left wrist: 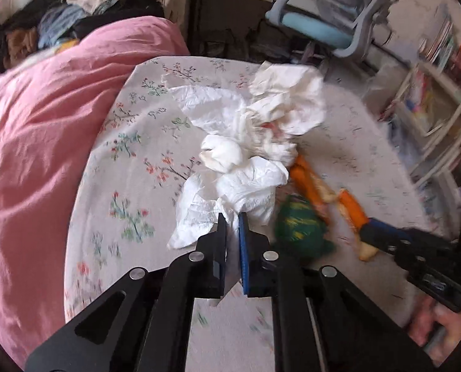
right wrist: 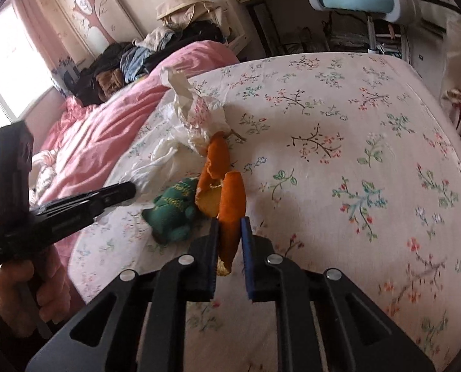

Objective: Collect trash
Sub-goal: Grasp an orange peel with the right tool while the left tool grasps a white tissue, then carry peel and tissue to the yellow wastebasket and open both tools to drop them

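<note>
Pinching crumpled white tissue [left wrist: 230,186] in the left claw [left wrist: 232,217] and orange peel [right wrist: 230,210] in the right claw [right wrist: 230,226], both are gripping trash on the bed [right wrist: 354,124]; lifting clear without snagging the sheet seems next.

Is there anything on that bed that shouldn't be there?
Yes. Orange peel, crumpled tissue and a thin plastic bag lie on the floral sheet, next to a small green plush toy. Food scraps on bedding look out of place; the toy is no trash.
</note>
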`<state>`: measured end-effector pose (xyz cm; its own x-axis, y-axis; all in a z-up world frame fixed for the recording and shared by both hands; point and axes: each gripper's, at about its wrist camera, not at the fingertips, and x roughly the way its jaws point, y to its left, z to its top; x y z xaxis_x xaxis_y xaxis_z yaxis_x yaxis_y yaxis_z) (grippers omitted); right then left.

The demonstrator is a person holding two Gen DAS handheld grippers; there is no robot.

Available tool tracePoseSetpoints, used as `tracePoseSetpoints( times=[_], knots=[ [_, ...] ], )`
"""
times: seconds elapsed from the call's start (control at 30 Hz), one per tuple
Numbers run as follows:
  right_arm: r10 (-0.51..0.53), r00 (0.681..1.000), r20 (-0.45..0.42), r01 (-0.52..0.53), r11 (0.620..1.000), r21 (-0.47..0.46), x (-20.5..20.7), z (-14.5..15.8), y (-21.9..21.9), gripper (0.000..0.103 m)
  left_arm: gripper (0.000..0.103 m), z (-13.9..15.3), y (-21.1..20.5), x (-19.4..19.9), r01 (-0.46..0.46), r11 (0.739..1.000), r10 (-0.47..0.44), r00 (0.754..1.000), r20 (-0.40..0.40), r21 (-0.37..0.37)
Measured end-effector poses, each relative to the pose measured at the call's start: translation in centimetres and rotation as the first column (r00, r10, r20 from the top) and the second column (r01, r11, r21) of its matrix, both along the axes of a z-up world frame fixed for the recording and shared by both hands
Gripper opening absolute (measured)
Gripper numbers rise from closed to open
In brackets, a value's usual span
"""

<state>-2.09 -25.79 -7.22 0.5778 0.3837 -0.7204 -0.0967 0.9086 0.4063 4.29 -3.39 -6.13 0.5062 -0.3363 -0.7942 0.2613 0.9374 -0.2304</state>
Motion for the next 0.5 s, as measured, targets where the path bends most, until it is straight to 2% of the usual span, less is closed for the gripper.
tracePoseSetpoints(
  times=[0.07,0.27,0.4,0.5],
  knots=[
    [-0.012,1.000,0.002,0.012,0.999,0.030,-0.8,0.3,-0.4,0.015,0.008,0.8,1.3,-1.1,0.002,0.993,-0.006,0.999,-0.033,-0.120],
    [-0.007,1.000,0.019,0.005,0.993,0.114,-4.4,1.7,-0.2,0.015,0.008,2.6,2.4,-6.5,0.014,0.993,-0.012,1.000,0.021,-0.121],
    [0.073,0.997,0.025,-0.075,0.993,0.095,-8.7,2.4,1.7,0.015,0.008,2.3,2.6,-10.7,0.036,0.991,-0.034,0.999,0.011,-0.128],
    [0.133,0.991,-0.002,-0.133,0.989,0.058,-12.1,1.8,3.6,0.015,0.008,1.2,2.2,-14.2,0.050,0.990,-0.053,0.998,-0.023,-0.130]
  ],
)
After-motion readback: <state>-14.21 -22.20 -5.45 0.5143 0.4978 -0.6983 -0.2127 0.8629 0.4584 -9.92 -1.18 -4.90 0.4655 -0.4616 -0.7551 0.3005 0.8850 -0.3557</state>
